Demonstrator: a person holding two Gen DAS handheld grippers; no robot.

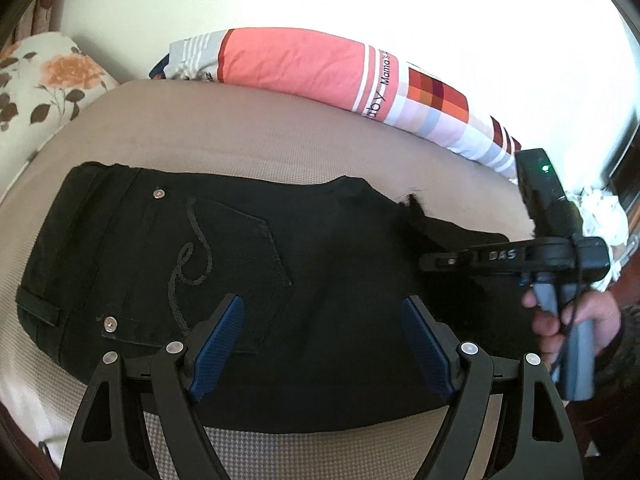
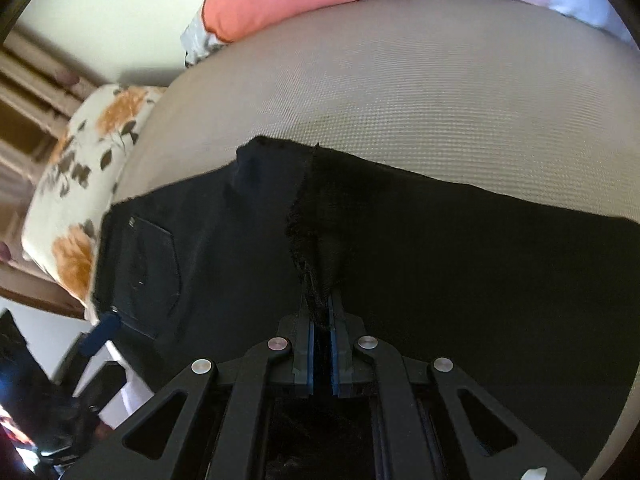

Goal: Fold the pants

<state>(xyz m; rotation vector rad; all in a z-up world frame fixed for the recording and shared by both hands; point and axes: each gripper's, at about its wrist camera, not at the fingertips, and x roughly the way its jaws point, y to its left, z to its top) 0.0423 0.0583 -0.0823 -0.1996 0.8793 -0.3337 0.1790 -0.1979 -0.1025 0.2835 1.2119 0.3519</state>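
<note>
Black pants [image 1: 248, 264] lie flat on a beige mattress [image 1: 256, 136], waistband to the left, back pocket with curly stitching facing up. My left gripper [image 1: 322, 312] is open, its blue pads spread just above the near edge of the pants, holding nothing. My right gripper [image 1: 430, 260] reaches in from the right over the pant legs. In the right wrist view it [image 2: 321, 312] is shut on a frayed fold of the black pants [image 2: 460, 248], pinched and lifted between the blue pads.
A pink and checkered pillow [image 1: 320, 72] lies along the far edge of the mattress. A floral pillow [image 1: 44, 88] sits at the far left. White crumpled cloth [image 1: 604, 216] lies at the right. The mattress's front edge is close under my left gripper.
</note>
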